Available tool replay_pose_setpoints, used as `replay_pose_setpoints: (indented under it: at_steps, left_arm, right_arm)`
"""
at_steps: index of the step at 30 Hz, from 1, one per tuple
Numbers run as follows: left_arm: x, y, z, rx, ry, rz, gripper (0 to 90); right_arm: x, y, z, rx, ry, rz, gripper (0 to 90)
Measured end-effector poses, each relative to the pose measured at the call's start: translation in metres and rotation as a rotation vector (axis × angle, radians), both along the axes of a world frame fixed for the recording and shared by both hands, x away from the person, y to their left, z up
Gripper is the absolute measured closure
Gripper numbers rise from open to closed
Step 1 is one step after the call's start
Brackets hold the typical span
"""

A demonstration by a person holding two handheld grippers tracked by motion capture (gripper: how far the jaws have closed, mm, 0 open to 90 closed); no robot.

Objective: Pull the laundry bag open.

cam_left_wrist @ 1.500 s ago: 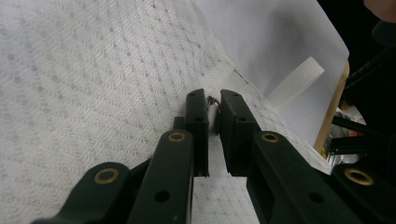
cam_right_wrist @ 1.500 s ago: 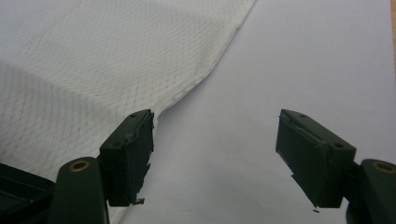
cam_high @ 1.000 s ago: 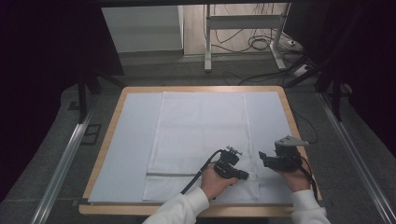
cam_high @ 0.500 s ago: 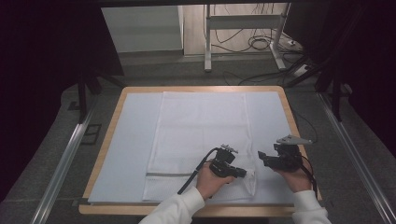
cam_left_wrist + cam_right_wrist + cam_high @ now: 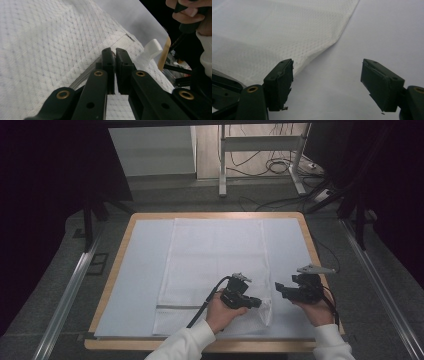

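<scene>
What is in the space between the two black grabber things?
In the high view, between the left gripper and the right gripper lies the lifted corner of the white towel, then a bare strip of the pale table cover.

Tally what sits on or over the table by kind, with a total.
White towel: 1
Pale sheet covering the table: 1
Grippers: 2, left gripper and right gripper
Total: 4

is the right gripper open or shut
Open: in the right gripper view the right gripper has a wide gap between its jaws, with bare table cover showing through.
</scene>
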State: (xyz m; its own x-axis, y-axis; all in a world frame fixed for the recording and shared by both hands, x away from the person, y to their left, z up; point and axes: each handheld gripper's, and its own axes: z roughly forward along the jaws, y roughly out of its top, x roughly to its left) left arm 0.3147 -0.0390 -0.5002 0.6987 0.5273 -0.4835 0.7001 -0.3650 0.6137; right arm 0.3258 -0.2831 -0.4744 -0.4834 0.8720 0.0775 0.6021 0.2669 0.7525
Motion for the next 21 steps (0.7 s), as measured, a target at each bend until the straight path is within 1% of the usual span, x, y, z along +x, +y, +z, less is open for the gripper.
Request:
replay_pose_setpoints:
  at_steps: [2,5,6,9,11,15,17,18,21]
  left_arm:
    - [-0.001,0.002,0.003,-0.001,-0.012,0.001,87.0]
    - [-0.002,0.006,0.007,0.002,-0.028,0.002,87.0]
    - [-0.003,0.007,0.007,-0.002,-0.029,0.005,86.9]
    - [-0.004,0.008,0.009,0.007,-0.042,0.001,86.9]
    - [-0.005,0.007,0.008,0.001,-0.042,0.005,86.9]
    - [-0.005,0.007,0.007,0.004,-0.042,0.001,86.9]
    - [-0.005,0.006,0.007,0.004,-0.041,0.001,87.0]
    - [-0.005,0.006,0.007,0.005,-0.042,-0.003,86.9]
    - [-0.007,0.005,0.006,0.009,-0.050,-0.003,87.0]
  right_arm:
    - [0.000,-0.001,0.002,0.038,0.016,-0.003,25.1]
    - [0.000,-0.002,0.005,0.075,0.041,0.001,25.0]
    - [0.000,-0.001,0.006,0.084,0.050,0.003,24.9]
    - [0.000,0.001,0.007,0.108,0.097,0.009,24.9]
    - [0.000,0.003,0.007,0.124,0.121,0.020,24.9]
    - [0.001,0.007,0.005,0.154,0.171,0.024,25.5]
    - [0.003,0.010,0.002,0.174,0.208,0.029,25.6]
    - [0.003,0.011,0.002,0.183,0.216,0.031,26.2]
    - [0.005,0.016,-0.004,0.191,0.249,0.028,26.7]
